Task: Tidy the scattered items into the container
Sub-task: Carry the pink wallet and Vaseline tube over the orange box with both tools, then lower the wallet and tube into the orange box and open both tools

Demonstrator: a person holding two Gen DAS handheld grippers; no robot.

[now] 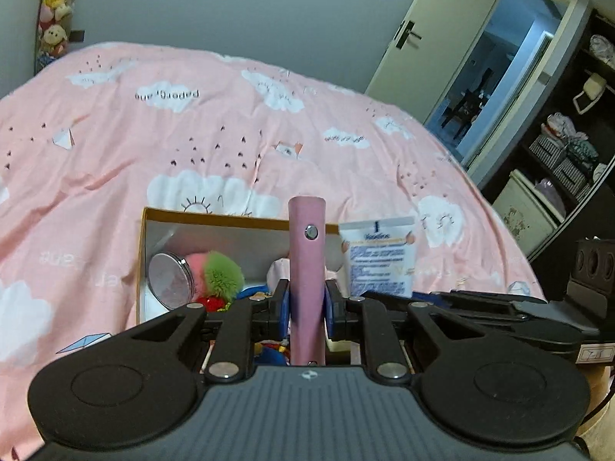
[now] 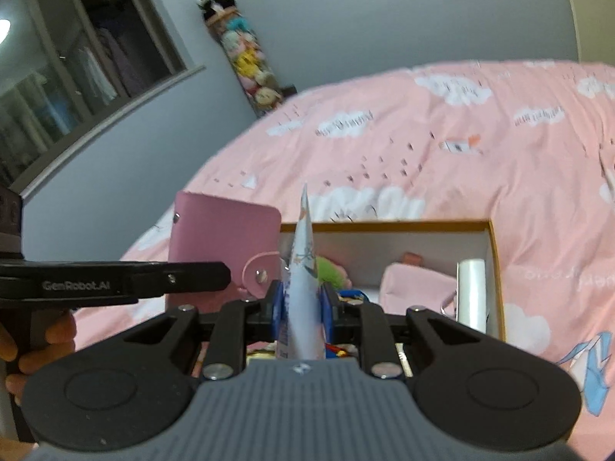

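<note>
My left gripper (image 1: 307, 299) is shut on a pink snap wallet (image 1: 306, 261), seen edge-on and standing upright between the blue pads. In the right wrist view the same wallet (image 2: 225, 238) shows its flat face, hanging left of the box. My right gripper (image 2: 301, 299) is shut on a white cream tube (image 2: 303, 265), crimped end up; the left wrist view shows the tube's label (image 1: 378, 257). Both are held above the near side of an open cardboard box (image 1: 215, 217) (image 2: 384, 225). Inside it lie a round tin (image 1: 171, 282), a green-and-pink pompom (image 1: 219, 272), a pink pouch (image 2: 415, 288) and a white roll (image 2: 471, 292).
The box rests on a bed with a pink cloud-print duvet (image 1: 230, 134). A hand (image 2: 38, 342) grips the left tool's handle. An open door (image 1: 415, 38) and dark shelves (image 1: 569, 146) stand to the right of the bed. Plush toys (image 2: 246, 61) hang on the far wall.
</note>
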